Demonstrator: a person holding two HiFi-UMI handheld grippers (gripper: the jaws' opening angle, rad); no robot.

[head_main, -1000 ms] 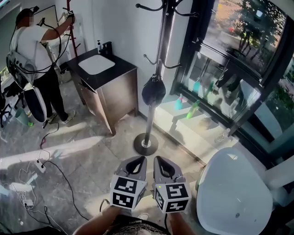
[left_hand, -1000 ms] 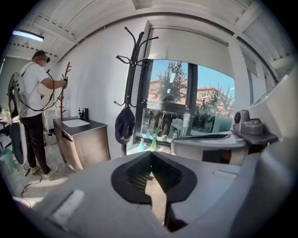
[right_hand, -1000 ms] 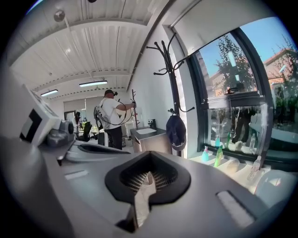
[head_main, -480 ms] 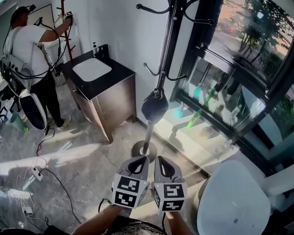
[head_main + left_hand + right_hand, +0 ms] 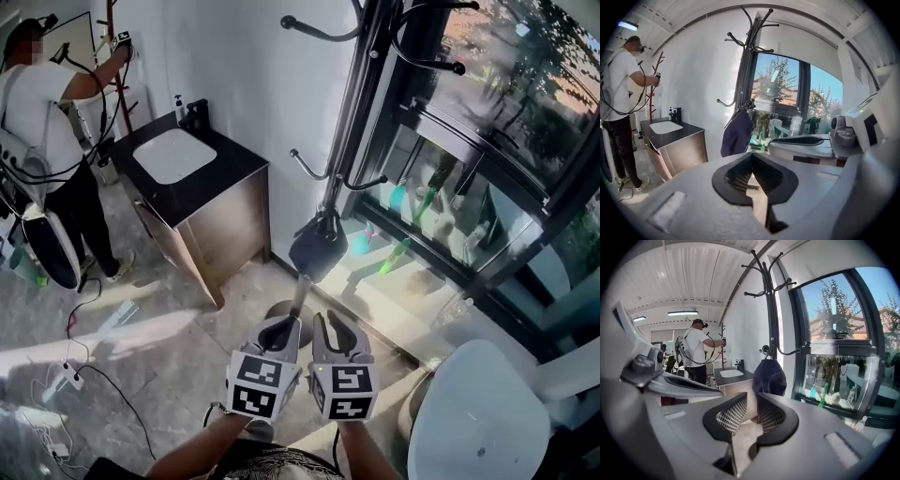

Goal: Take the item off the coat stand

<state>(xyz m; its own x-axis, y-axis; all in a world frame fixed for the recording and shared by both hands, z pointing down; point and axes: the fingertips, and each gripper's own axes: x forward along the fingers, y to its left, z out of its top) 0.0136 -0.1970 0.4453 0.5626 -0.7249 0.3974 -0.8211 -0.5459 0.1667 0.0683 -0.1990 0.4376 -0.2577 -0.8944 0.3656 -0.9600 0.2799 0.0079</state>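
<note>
A dark hat-like item [image 5: 319, 247] hangs from a low hook of the black metal coat stand [image 5: 349, 122] by the window. Both grippers are held side by side low in the head view, short of the stand and below the item. My left gripper [image 5: 278, 330] has its jaws together, with nothing in them. My right gripper [image 5: 331, 325] is opening, with a narrow gap between the pads and nothing in it. The item [image 5: 737, 135] is straight ahead in the left gripper view. In the right gripper view it [image 5: 769, 376] hangs just beyond the jaws [image 5: 752, 399].
A dark vanity cabinet with a white sink [image 5: 199, 184] stands left of the stand. Behind it a person [image 5: 45, 103] works at a red coat rack. A white chair [image 5: 480, 412] is at the lower right. Cables [image 5: 67, 373] lie on the floor at left, and a large window [image 5: 487, 122] is at right.
Both grippers and the camera have come closer to the coat stand, so the hanging item looms larger. The right gripper's jaws have parted slightly.
</note>
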